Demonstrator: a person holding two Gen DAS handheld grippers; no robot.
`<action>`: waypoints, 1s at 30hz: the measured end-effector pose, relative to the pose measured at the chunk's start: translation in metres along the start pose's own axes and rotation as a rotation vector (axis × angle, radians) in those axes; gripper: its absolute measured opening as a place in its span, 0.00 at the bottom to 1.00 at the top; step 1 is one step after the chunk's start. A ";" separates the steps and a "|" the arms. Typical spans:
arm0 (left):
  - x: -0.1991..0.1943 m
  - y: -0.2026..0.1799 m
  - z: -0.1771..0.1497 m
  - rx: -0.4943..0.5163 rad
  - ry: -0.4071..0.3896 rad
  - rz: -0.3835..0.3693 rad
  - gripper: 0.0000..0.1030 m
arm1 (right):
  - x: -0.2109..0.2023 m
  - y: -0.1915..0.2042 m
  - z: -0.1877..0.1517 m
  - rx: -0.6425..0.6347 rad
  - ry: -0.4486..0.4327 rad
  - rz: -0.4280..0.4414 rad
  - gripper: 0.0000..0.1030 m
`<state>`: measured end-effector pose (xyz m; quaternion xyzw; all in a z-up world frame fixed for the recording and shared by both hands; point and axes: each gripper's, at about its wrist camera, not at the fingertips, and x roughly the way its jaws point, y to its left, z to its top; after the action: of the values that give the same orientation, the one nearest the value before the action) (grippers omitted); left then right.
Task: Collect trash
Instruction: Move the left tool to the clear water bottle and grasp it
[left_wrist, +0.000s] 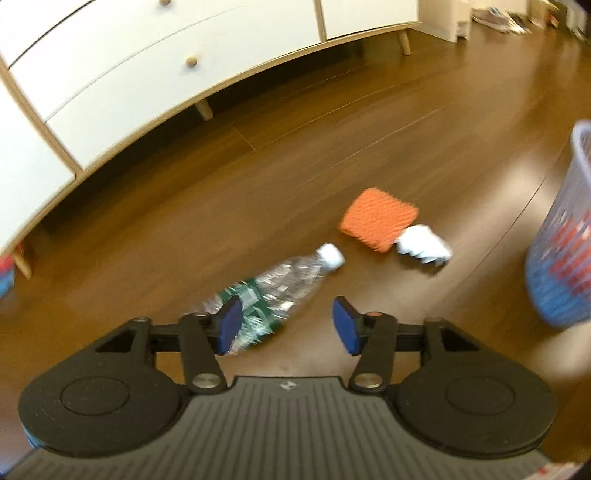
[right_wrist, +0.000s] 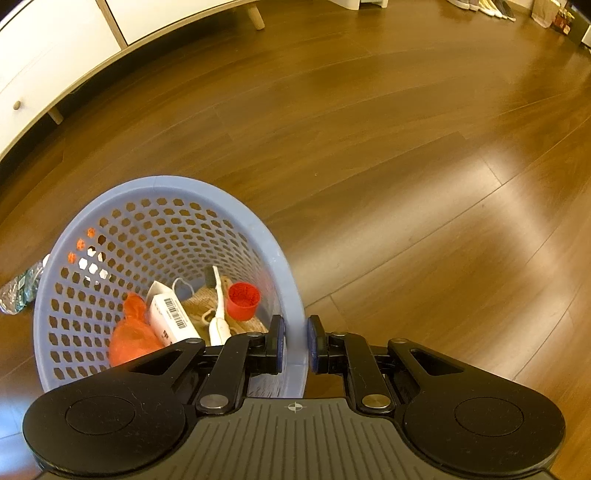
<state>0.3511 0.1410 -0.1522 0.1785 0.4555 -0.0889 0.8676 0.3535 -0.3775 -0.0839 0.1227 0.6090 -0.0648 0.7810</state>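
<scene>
Trash basket (right_wrist: 177, 192) rim pinched in right tool (right_wrist: 295, 341); left tool (left_wrist: 286, 325) agape over crushed bottle (left_wrist: 280, 284).

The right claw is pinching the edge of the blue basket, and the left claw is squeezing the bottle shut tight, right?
Not quite. The left claw is open, and the bottle lies on the floor, not squeezed; the left wrist view shows it. The right claw does pinch the blue basket's edge.

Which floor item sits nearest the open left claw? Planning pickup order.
The crushed plastic bottle, partly behind the left claw; the orange pad and white wad lie farther.
</scene>
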 end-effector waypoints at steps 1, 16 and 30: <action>0.008 0.005 -0.005 0.017 0.001 0.008 0.51 | 0.000 0.000 0.000 0.002 0.001 -0.001 0.09; 0.128 -0.021 -0.082 0.498 0.080 0.182 0.53 | 0.005 0.004 0.007 0.063 0.034 -0.026 0.11; 0.177 -0.025 -0.082 0.677 0.033 0.286 0.24 | 0.003 -0.001 0.011 0.114 0.046 -0.029 0.11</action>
<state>0.3815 0.1513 -0.3467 0.5189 0.3848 -0.1093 0.7555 0.3647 -0.3809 -0.0842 0.1596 0.6238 -0.1079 0.7575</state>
